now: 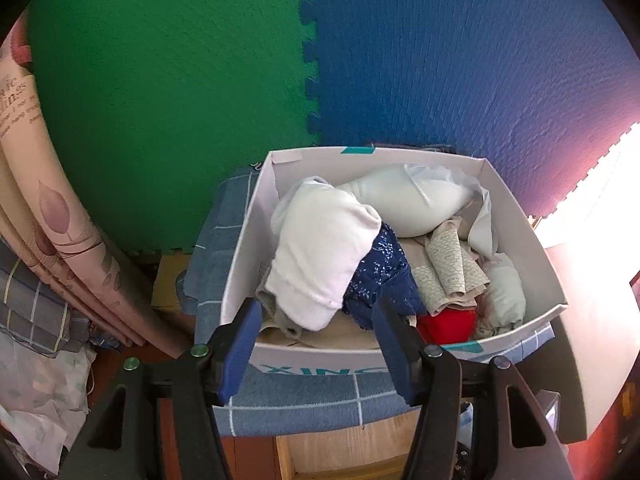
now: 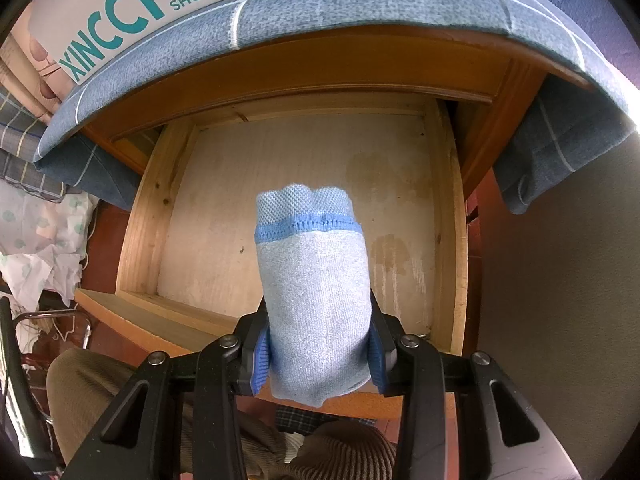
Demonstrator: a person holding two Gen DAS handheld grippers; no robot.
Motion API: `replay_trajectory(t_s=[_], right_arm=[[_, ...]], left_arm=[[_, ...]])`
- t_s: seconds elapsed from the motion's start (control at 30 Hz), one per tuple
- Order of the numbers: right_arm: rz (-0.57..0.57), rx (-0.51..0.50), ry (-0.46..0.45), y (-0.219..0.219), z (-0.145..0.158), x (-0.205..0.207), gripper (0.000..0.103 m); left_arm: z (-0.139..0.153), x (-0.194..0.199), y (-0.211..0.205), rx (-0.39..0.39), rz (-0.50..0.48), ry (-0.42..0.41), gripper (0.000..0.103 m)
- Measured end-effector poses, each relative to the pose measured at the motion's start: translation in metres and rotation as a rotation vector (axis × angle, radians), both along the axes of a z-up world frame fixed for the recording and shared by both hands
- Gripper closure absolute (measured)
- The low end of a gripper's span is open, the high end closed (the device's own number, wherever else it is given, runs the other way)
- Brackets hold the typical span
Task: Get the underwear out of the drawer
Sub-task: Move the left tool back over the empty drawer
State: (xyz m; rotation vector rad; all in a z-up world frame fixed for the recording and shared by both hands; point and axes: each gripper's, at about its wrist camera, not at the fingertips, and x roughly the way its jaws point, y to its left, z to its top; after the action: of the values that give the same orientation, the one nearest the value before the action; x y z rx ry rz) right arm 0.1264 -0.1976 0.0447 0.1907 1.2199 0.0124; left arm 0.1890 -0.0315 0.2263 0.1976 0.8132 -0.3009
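We cannot see the right gripper's pad faces: the rolled light-blue underwear (image 2: 316, 296) covers them. The drawer (image 2: 136, 216) front is cut off behind the gripper body. In the shoe box (image 1: 256, 216), lower garments lie buried under the white one (image 1: 320, 248). The box lettering is partly hidden.

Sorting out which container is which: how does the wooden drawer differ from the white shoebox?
The wooden drawer is bare, stained board inside, nothing lying on its floor; the white shoebox is piled with folded clothes. The drawer is wood and pulled out below the blue cloth; the shoebox is printed cardboard standing on that cloth. Both are open-topped.
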Motion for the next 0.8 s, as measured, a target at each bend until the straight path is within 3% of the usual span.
replay_trajectory(t_s=[0.17,0.33,0.5,0.8], right_arm=[[0.001,-0.004,-0.001,0.001,0.0,0.0,0.067],[0.006,-0.014,-0.004,0.003,0.001,0.0,0.067],[0.011,-0.024,-0.007,0.003,0.001,0.0,0.067],[0.016,-0.053,-0.016,0.005,0.002,-0.001,0.067]], left_arm=[[0.005,-0.022,0.015,0.017,0.015,-0.046,0.044],[-0.013,-0.052,0.033,0.028,0.045,-0.071,0.044],[-0.053,-0.082,0.05,0.028,0.108,-0.055,0.044],[-0.149,-0.113,0.061,0.025,0.185,0.081,0.044]])
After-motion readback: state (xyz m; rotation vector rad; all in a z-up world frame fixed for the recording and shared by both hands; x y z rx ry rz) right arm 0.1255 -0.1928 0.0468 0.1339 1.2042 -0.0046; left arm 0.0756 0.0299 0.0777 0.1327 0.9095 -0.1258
